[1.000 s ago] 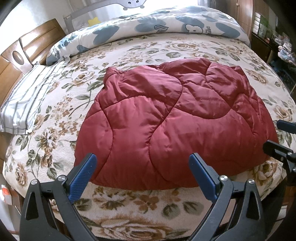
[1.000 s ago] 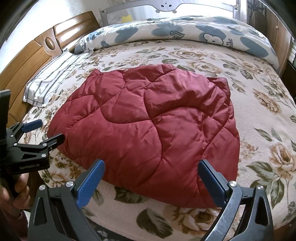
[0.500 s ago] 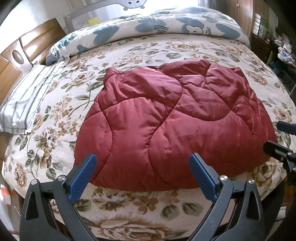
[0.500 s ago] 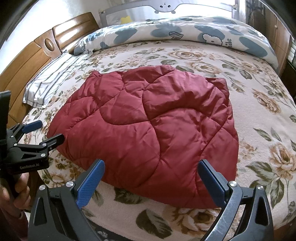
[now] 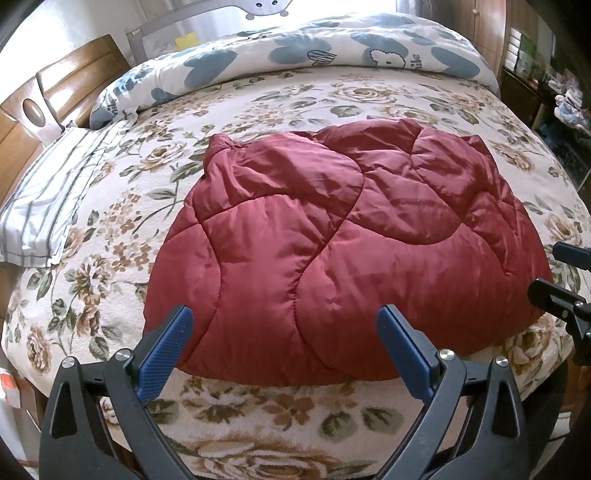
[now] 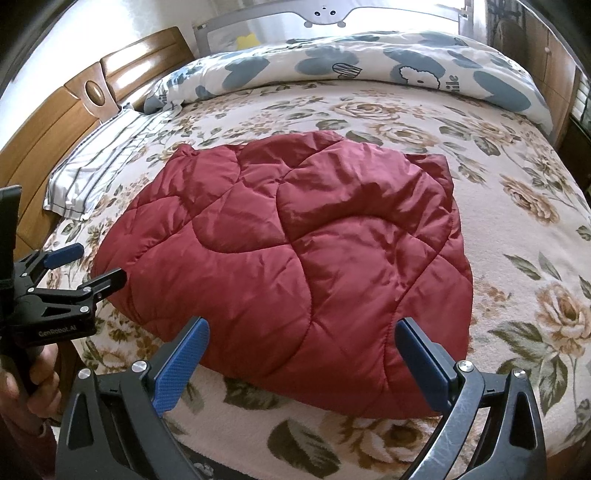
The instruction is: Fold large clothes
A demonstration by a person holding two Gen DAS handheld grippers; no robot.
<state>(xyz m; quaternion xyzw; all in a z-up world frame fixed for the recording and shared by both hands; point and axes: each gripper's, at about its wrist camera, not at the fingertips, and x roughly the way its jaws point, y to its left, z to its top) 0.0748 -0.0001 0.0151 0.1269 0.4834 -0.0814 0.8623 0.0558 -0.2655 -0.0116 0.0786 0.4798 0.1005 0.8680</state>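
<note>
The red quilted coat (image 5: 343, 254) lies in a folded bundle on the flowered bed (image 5: 258, 417), near its front edge. The left gripper (image 5: 282, 347) and right gripper (image 6: 301, 363) hover before it, fingers wide, holding nothing. Folding looks nearly done; next likely calls for gripping the near edge.

We are in a home bedroom. Ahead of the claw lies a wide bed (image 5: 280, 99) under a floral rose-print cover. To the claw's left a wooden headboard (image 6: 122, 77) stands, with a striped pillow (image 5: 48, 199) against it. At the bed's far edge a rolled white-and-blue cartoon duvet (image 6: 369, 70) rests along a grey guard rail (image 6: 325, 13). Wooden cabinets (image 5: 491, 33) stand far right.
</note>
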